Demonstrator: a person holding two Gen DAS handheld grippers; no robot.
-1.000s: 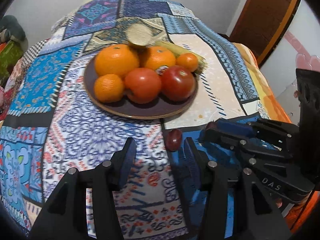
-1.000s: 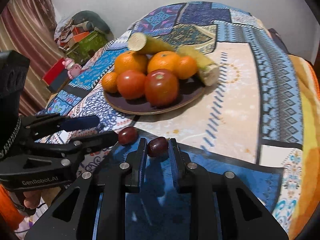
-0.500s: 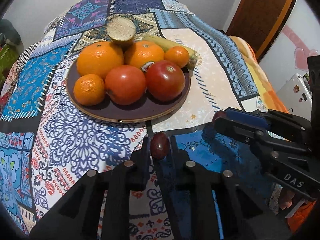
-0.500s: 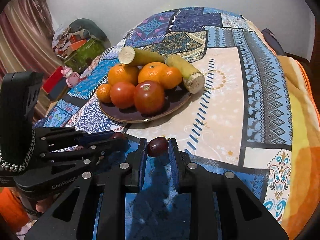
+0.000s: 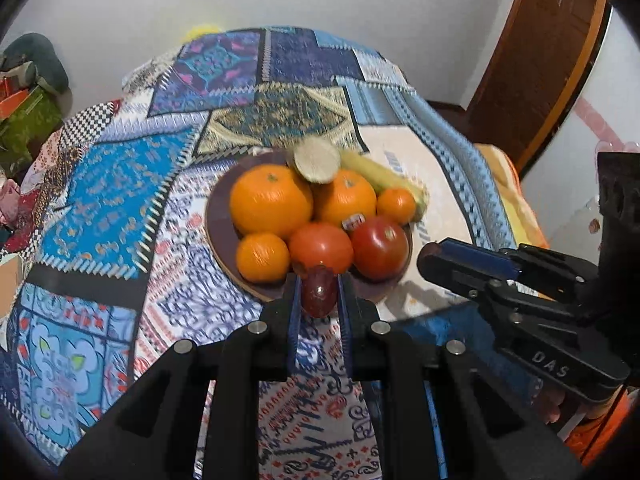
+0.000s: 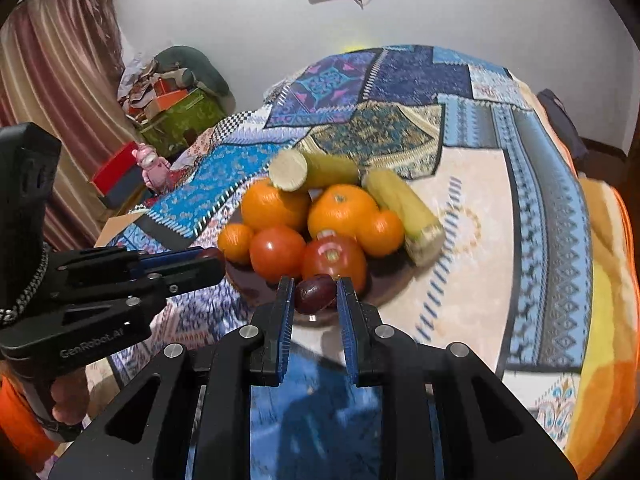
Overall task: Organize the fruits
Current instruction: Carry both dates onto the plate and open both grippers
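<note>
A dark brown plate [image 5: 218, 216] [image 6: 384, 292] on the patterned cloth holds several oranges [image 5: 270, 200] [image 6: 340, 210], two tomatoes [image 5: 320, 246] [image 6: 334, 258] and two corn cobs [image 5: 382, 176] [image 6: 404, 204]. My left gripper [image 5: 318, 290] is shut on a dark red grape [image 5: 319, 295], held above the plate's near rim. In the right wrist view my right gripper [image 6: 314, 294] is shut on a second dark red grape [image 6: 315, 293], also lifted just in front of the plate. Each gripper appears from the side in the other's view: right gripper [image 5: 436, 256], left gripper [image 6: 212, 260].
The patchwork cloth [image 5: 100, 200] covers the whole surface, which drops off at the right along an orange edge [image 6: 608, 360]. Clutter and boxes [image 6: 176, 112] stand beyond the left side, near a curtain [image 6: 52, 80]. A wooden door [image 5: 548, 52] is at the far right.
The left gripper closed on the grape that lay on the cloth and lifted it. Both grippers, each with a grape, rose and moved toward the plate.
</note>
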